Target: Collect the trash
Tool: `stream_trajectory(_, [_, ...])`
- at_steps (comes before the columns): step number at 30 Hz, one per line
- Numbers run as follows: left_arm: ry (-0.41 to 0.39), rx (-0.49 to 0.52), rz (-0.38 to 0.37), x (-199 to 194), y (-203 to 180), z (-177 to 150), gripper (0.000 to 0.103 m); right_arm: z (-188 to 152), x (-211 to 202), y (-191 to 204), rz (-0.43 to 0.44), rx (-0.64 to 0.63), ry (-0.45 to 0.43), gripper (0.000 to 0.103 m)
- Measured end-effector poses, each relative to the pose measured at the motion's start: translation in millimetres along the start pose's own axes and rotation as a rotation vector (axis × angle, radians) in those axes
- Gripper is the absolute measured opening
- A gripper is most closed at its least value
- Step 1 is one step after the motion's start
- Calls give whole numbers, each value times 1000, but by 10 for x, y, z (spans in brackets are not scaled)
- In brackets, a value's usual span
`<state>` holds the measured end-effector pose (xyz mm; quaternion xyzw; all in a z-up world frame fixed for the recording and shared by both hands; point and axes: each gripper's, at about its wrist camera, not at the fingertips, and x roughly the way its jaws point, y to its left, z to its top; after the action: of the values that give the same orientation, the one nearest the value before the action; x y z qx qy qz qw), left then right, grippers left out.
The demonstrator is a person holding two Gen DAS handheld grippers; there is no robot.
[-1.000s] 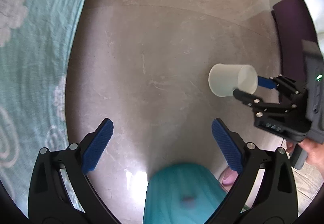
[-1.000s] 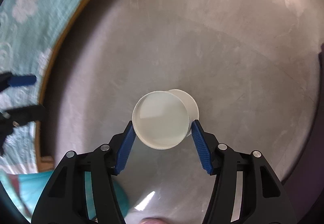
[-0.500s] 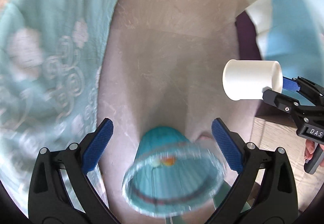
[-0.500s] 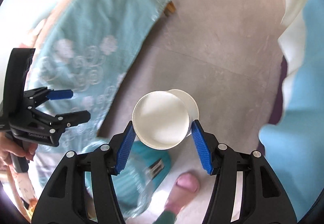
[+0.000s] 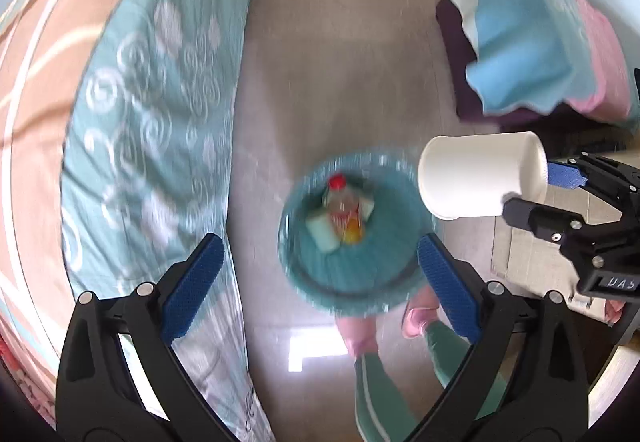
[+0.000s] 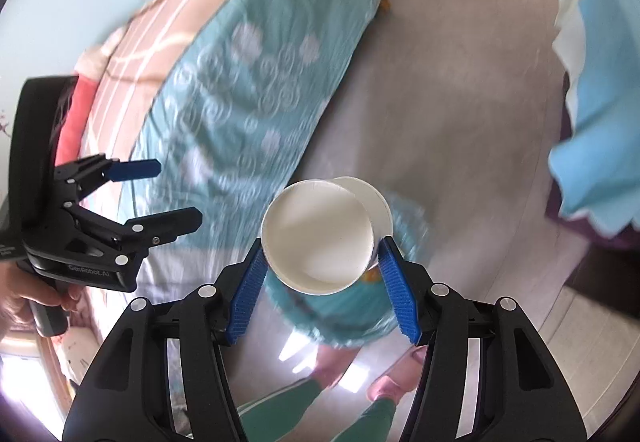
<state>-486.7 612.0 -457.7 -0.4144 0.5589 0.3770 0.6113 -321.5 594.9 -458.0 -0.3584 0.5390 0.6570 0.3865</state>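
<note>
while the bed with the teal swirl-patterned cover (image 5: 152, 122) fills the left side and the grey stone floor (image 5: 340, 62) runs down the middle, a round teal plastic trash bin (image 5: 304, 274) stands on the floor, blurred, with a red-capped bottle (image 5: 344, 210) and pale scraps inside. the right gripper (image 6: 320, 278) has its blue-padded fingers (image 6: 396, 298) clenched on a plain white paper cup (image 6: 318, 238), held on its side above and just right of the bin's rim, its smooth, undented base facing the right wrist camera. the left gripper (image 5: 316, 282) hangs over the bin with its fingers (image 5: 192, 282) spread wide, grasping nothing.
</note>
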Motion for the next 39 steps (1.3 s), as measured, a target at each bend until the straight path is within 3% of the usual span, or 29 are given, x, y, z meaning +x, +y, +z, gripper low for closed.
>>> stream_trajectory(4, [34,-9,16,244,37,-300,95,-242,321,95,5,4,76,61])
stream_trajectory(5, [50,-26,9,333,62,-380,95,-266,399,78,9,8,92,65])
stream_trajectory(8, [84,-59,-7,462,81,-547,95,-354,498,46,-20,25,96,68])
stream_trajectory(13, [88,-68,-23,395,74,-778,95,-423,323,-24,-14,73,65,68])
stream_trajectory(17, [65,-63,-40,144,37,-772,95,-391,-2,59,-21,56,32,68])
stream_trajectory(22, [6,49,-46,-456,-181,-594,95,-403,-874,197,-1,105,-102,68])
stream_trajectory(27, [-74,283,-55,-1227,-749,-185,95,-602,-2156,334,-38,160,-300,68])
stream_trajectory(34, [-241,603,-143,-2425,-2321,169,95,-1332,-4029,125,-169,307,-582,69])
stream_trajectory(39, [-313,818,-252,-3031,-3677,-99,95,-2408,-5148,-259,-322,447,-738,75])
